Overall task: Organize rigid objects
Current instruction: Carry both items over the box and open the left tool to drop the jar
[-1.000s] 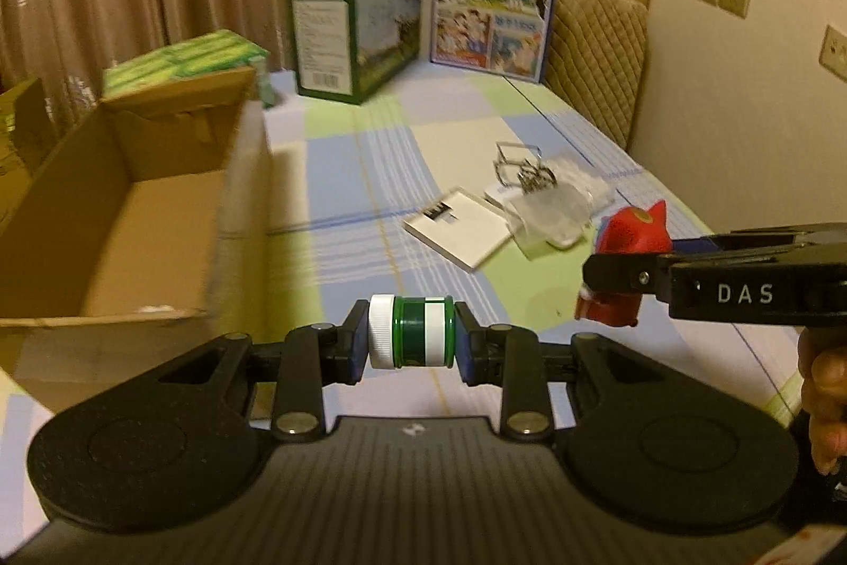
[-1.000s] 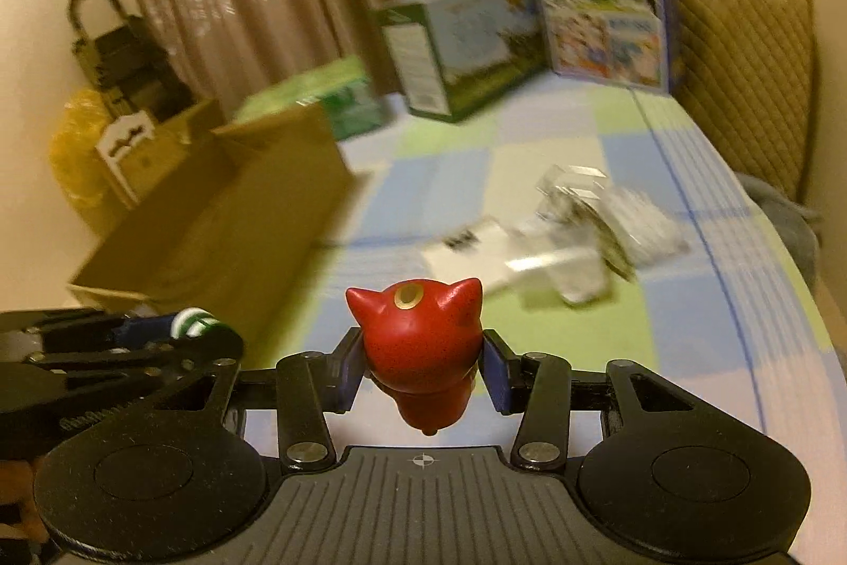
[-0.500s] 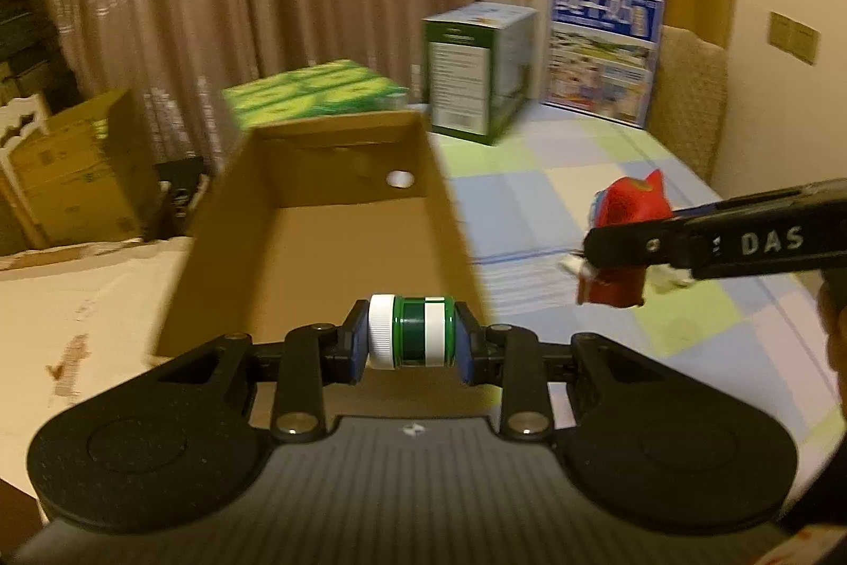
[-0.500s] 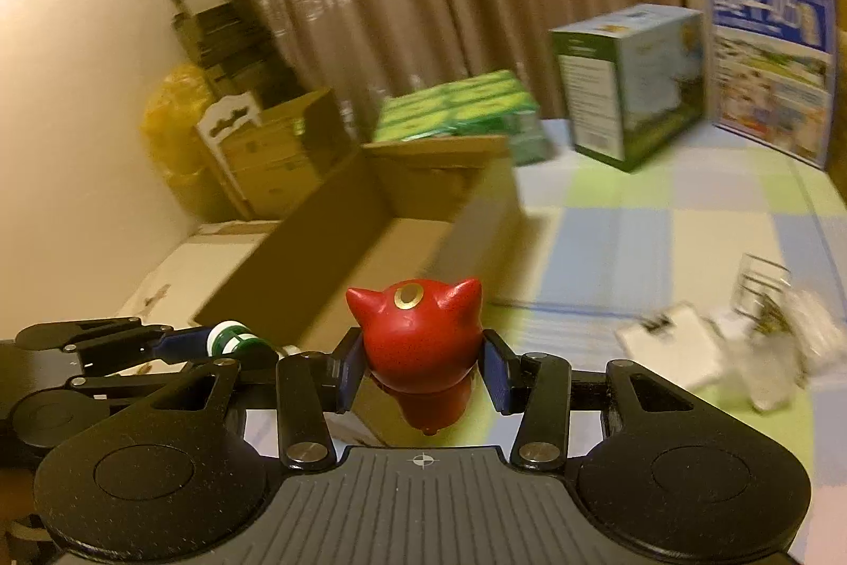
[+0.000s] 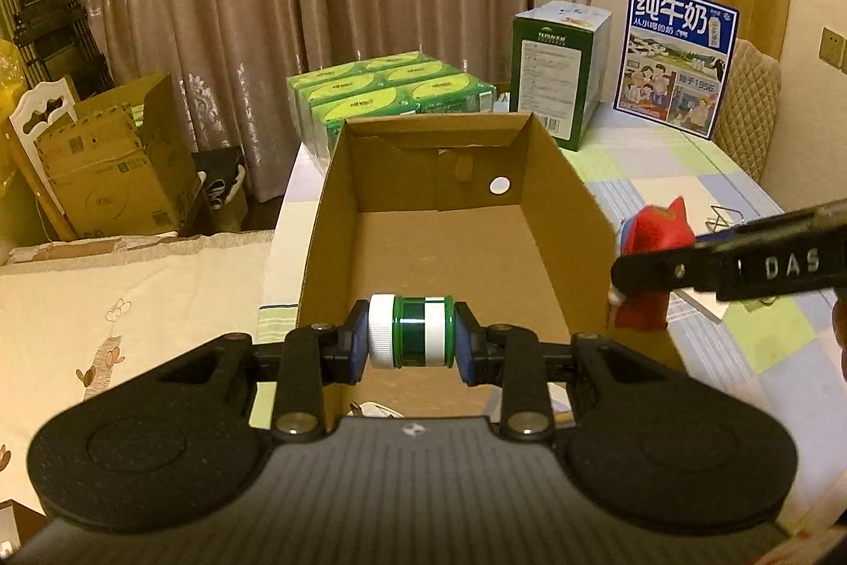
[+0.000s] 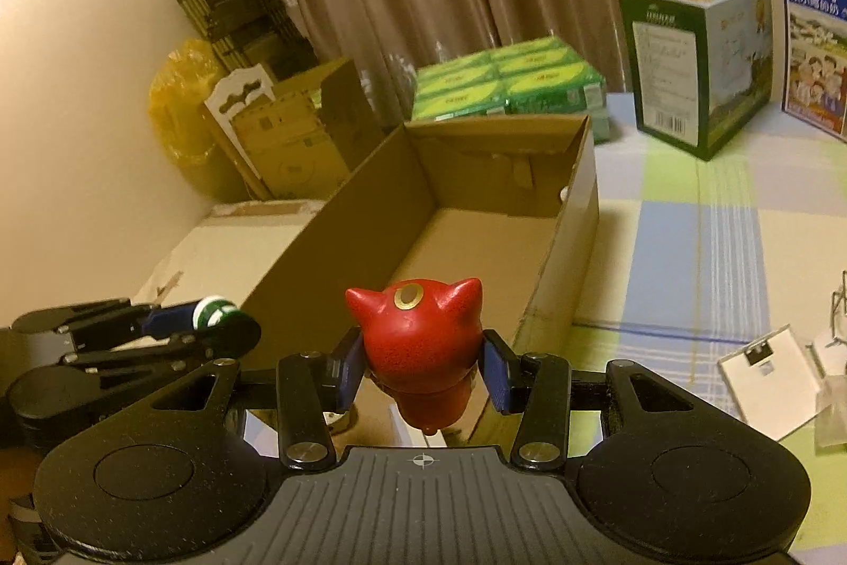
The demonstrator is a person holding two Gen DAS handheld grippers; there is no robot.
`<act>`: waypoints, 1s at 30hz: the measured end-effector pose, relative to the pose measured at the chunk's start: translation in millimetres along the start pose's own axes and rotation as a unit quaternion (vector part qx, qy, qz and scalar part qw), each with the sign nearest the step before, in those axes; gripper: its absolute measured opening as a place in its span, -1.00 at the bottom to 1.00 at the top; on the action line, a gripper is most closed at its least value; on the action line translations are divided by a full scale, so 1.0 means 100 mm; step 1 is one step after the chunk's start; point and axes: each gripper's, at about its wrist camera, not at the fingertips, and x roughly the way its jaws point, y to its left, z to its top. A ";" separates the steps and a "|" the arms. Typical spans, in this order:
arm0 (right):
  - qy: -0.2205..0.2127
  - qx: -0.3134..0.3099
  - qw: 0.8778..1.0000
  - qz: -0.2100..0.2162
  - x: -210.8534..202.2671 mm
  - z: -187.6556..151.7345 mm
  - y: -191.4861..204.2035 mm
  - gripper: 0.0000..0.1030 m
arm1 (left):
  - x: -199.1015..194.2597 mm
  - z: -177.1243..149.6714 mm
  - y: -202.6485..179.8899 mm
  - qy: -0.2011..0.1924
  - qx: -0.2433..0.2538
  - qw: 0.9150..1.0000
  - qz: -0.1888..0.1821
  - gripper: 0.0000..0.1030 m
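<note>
Now both grippers are carrying their loads toward the open cardboard box (image 5: 556, 215), which is standing on the checked surface (image 6: 704, 247) with its mouth up and its floor bare, so it looks like the place where the rigid things are being gathered. Held by the left gripper (image 5: 412, 340) is a small green bottle (image 5: 418, 338) with a white cap, lying sideways with cap against one pad and base against the other; gripping it end to end is probably keeping the round body from rolling out. It is hanging over the near edge of the box. To the right, the right gripper (image 6: 421, 366) is squeezing a red cat-eared figurine (image 6: 418, 342) at its sides, upright, ears up, a gold dot on its crown; the glossy rounded body is hard and smooth, so the flat pads are sitting on its widest part. It is hovering at the box's near right corner, beside the wall. On the far right of the surface a white card (image 6: 767, 379) and a wire piece (image 6: 836, 316) are waiting, still outside the box
</note>
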 end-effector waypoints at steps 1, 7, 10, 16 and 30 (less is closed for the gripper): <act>0.002 0.000 1.000 -0.001 0.02 -0.01 0.00 -0.17 | 0.03 0.00 0.01 0.002 0.001 1.000 -0.001 -0.48; 0.013 0.000 1.000 -0.008 0.14 -0.05 0.00 -0.17 | 0.17 0.03 0.05 0.008 0.000 1.000 -0.006 -0.48; 0.016 -0.005 1.000 -0.008 0.16 -0.06 0.02 -0.17 | 0.21 0.05 0.05 0.010 0.003 1.000 -0.007 -0.48; 0.018 -0.010 1.000 -0.008 0.19 -0.08 0.05 -0.17 | 0.26 0.02 0.05 0.015 0.002 1.000 -0.008 -0.48; 0.030 -0.012 0.999 -0.014 0.24 -0.10 0.06 -0.17 | 0.31 0.00 0.07 0.020 0.004 1.000 -0.012 -0.48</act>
